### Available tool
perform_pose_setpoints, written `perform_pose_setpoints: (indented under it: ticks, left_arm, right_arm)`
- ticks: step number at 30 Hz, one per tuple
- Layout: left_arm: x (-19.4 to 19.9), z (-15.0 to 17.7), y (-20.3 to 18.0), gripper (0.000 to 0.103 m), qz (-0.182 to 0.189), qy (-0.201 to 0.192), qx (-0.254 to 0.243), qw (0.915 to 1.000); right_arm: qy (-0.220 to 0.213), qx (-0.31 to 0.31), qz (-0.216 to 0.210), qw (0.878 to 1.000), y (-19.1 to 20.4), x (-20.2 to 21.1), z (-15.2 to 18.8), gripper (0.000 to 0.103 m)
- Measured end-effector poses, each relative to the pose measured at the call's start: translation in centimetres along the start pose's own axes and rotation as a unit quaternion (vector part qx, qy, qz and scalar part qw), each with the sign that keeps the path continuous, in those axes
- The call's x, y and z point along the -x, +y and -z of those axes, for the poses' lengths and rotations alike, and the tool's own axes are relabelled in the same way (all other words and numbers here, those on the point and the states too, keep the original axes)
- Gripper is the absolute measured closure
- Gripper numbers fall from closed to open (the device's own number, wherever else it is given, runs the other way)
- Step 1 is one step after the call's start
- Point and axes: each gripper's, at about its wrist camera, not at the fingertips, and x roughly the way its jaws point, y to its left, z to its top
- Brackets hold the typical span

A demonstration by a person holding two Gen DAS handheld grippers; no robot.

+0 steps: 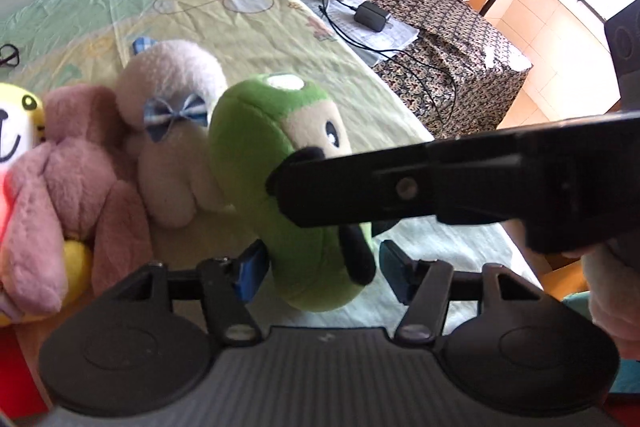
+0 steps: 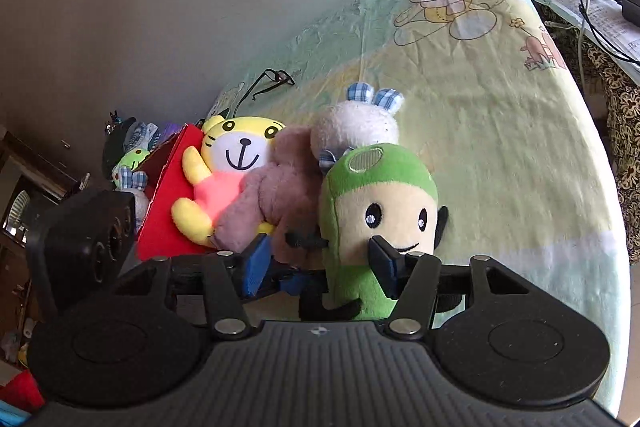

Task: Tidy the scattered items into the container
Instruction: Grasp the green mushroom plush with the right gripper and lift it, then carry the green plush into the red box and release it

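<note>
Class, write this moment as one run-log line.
target: green plush | left tongs: astride it, grip unclear | right tongs: open, one finger against its face

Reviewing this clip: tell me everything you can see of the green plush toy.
The green plush toy is soft fabric: green hood with a pale oval patch on top, cream face, black eyes, small smile, thin black limbs. It stands roughly upright on the bedsheet, leaning against the mauve plush. Both grippers flank it: the right gripper has one pad at its face, and the left gripper straddles its lower body. Whether the pads press on it is unclear.
</note>
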Motion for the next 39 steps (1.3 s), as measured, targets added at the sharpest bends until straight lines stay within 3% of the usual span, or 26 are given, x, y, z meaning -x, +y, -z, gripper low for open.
perform_pose_setpoints:
  ticks: [3, 6, 13, 19, 24, 29, 39]
  left_arm:
    - [-0.3, 0.7, 1.4, 0.043, 0.018, 0.006, 0.04, 0.999]
    - [0.3, 1.1, 1.8, 0.043, 0.017, -0.003, 0.05, 0.9986]
    - [0.9, 0.6, 2.5, 0.045, 0.006, -0.011, 0.061, 0.9981]
    - [1.4, -0.2, 0.9, 0.047, -0.026, -0.018, 0.01, 0.9995]
    - [0.6, -1.5, -0.1, 0.042, -0.049, -0.025, -0.025, 0.9982]
    - [-0.1, -1.6, -1.3, 0.046, -0.073, -0.019, -0.061, 0.9953]
    - [4.0, 0.5, -4.2, 0.049, -0.023, -0.046, -0.089, 0.9948]
  right_arm:
    - [-0.036, -0.033, -0.011, 0.999, -1.2, 1.2, -0.5, 0.046]
    - [-0.053, -0.069, 0.036, 0.996, -3.2, 1.2, -0.7, 0.046]
    - [0.0, -0.134, 0.011, 0.991, -5.9, -2.1, 0.6, 0.043]
    - [0.009, -0.154, 0.005, 0.988, -6.1, -3.3, 0.2, 0.037]
    - [0.015, -0.19, -0.007, 0.982, -7.0, -3.9, 0.4, 0.037]
    - [0.015, -0.182, -0.006, 0.983, -6.6, -2.6, 0.8, 0.043]
    - [-0.018, -0.118, -0.001, 0.993, -2.9, 3.0, 2.4, 0.043]
